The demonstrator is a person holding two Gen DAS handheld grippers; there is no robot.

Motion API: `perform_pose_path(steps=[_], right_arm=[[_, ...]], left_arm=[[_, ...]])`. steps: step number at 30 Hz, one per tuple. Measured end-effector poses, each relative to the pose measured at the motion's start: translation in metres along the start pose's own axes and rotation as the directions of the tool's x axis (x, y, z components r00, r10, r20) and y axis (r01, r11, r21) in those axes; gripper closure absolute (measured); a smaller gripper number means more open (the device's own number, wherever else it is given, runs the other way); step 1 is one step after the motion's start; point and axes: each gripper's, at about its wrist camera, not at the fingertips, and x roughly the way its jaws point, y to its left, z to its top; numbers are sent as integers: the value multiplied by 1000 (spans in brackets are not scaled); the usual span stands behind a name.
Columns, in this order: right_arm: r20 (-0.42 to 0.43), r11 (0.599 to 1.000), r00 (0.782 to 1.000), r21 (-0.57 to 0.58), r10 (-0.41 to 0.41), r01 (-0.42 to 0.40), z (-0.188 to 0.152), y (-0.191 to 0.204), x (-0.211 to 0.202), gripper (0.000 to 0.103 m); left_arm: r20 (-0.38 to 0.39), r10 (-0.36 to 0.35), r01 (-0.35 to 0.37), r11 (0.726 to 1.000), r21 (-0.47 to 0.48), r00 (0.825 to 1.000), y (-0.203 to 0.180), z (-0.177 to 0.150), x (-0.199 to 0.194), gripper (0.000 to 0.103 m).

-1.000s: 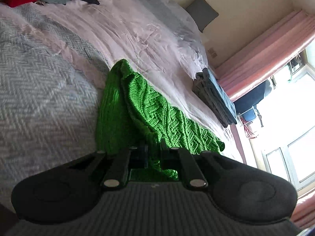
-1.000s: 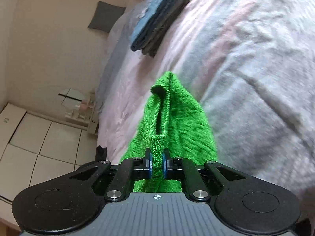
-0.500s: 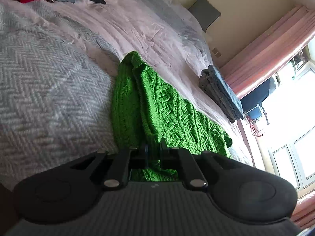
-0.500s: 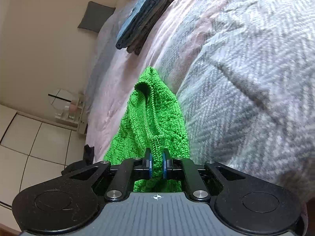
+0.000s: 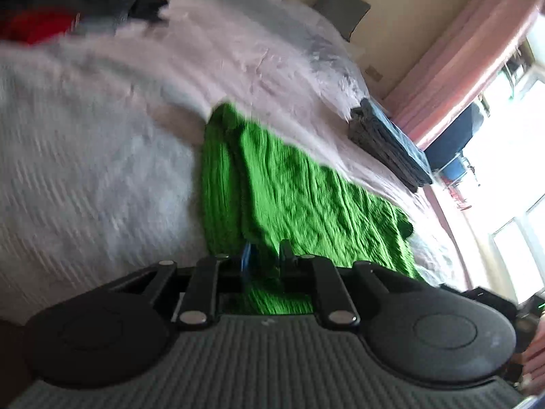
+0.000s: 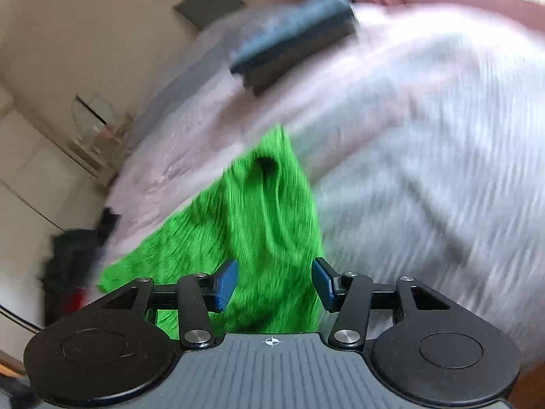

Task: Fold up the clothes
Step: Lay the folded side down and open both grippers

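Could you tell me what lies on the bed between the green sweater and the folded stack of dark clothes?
Only bare bedcover separates green sweater from folded stack, in the left wrist view.

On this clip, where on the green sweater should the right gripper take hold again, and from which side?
Probably the near edge of the green sweater, directly ahead of the open right gripper, approached from the foot of the bed. The knit lies flat with that edge nearest the fingers, so pinching it needs no reach across. The left gripper looks partly open over it.
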Motion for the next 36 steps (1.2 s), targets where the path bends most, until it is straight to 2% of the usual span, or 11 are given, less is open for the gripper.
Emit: perform_pose_path(steps=[1,3,6,8,11,15,17,23,29,33,36], right_arm=[[30,998,999,-60,-26,28,3,10,-4,51],[23,991,1000,-130,-4,7,-2,25,3,51],[8,972,1000,-232,30,-27,-10,48,13,51],[-4,953,999,-299,51,-50,-16,62,20,51],[-60,926,998,-378,-13,-11,-49,64,43,51],[8,860,999,-509,-39,38,-97,50,47,52],[15,846,999,-531,-33,36,-102,48,43,52],[-114,877,993,-475,24,-76,-65,46,44,52],[17,849,996,-524,82,-61,11,65,41,51],[69,790,995,-613,74,-16,41,88,83,52],[16,748,996,-662,88,-55,46,100,128,52]], left_arm=[[21,9,-10,999,30,1000,-6,6,-3,91],[52,11,-16,996,86,999,-20,15,-4,91],[41,0,-7,985,172,999,-41,17,9,91],[-3,4,-4,972,234,1000,-53,9,25,91],[-51,78,-57,944,326,996,-60,-22,47,91],[-2,80,-76,942,326,997,-44,-61,47,90],[5,65,-63,947,314,998,-37,-66,43,90],[-90,-11,31,976,218,996,-28,-27,40,91],[21,-24,16,949,314,1000,-45,41,43,82],[74,9,-37,927,374,997,-55,82,78,82],[54,77,-93,908,408,996,-53,94,125,82]])
